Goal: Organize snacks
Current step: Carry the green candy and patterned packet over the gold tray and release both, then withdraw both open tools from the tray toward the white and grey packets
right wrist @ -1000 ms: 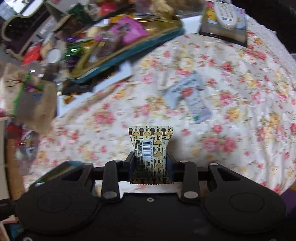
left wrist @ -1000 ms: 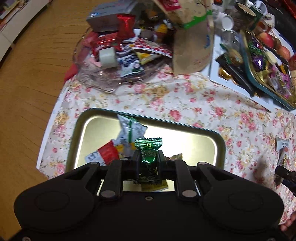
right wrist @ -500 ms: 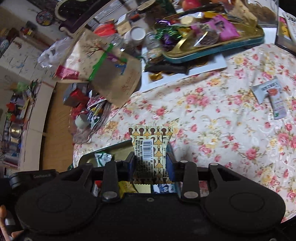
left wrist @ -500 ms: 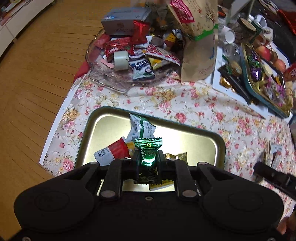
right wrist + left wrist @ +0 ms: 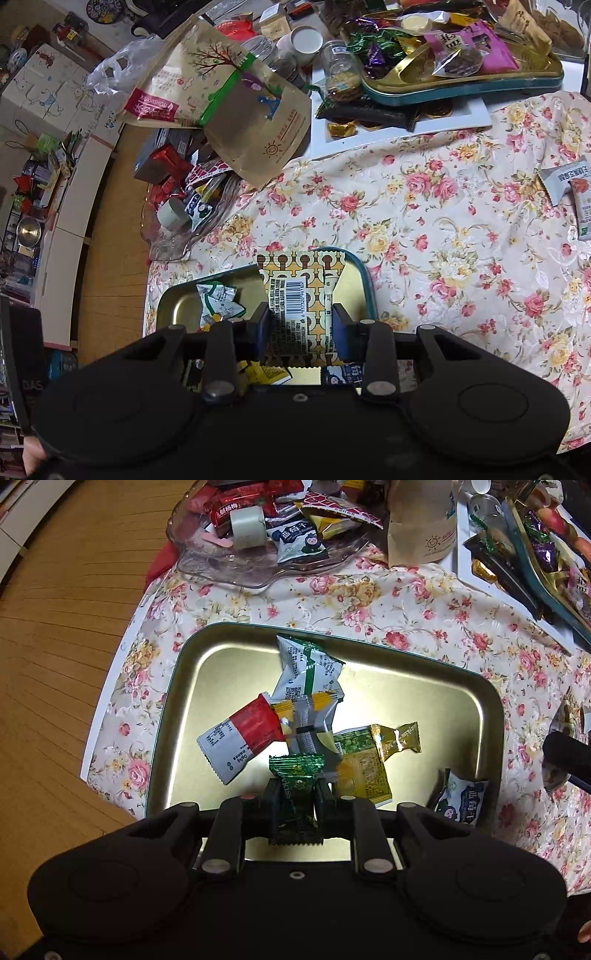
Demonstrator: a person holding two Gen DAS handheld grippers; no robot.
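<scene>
While the left hand-held gripper [image 5: 295, 794], jaws just opening, lets the green candy [image 5: 295, 775] go over the tray [image 5: 491, 716], bring the right hand-held gripper [image 5: 301, 323], clamped on the yellow packet [image 5: 295, 291], above bare tray before releasing.

Green candy [image 5: 295, 794] between the loosening fingers [image 5: 271, 797] (over gold tray [image 5: 491, 716]).

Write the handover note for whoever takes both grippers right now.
Left gripper: over the gold tray, jaws just been opening, green candy between them, apparently loosening.
Right gripper: shut on the brown-patterned packet, near the tray's edge.
Done: several snacks already in the tray, including a red-and-white packet.
Left: drop both pieces, then fetch the grey packets on the floral cloth. The glass dish also holds snacks.
</scene>
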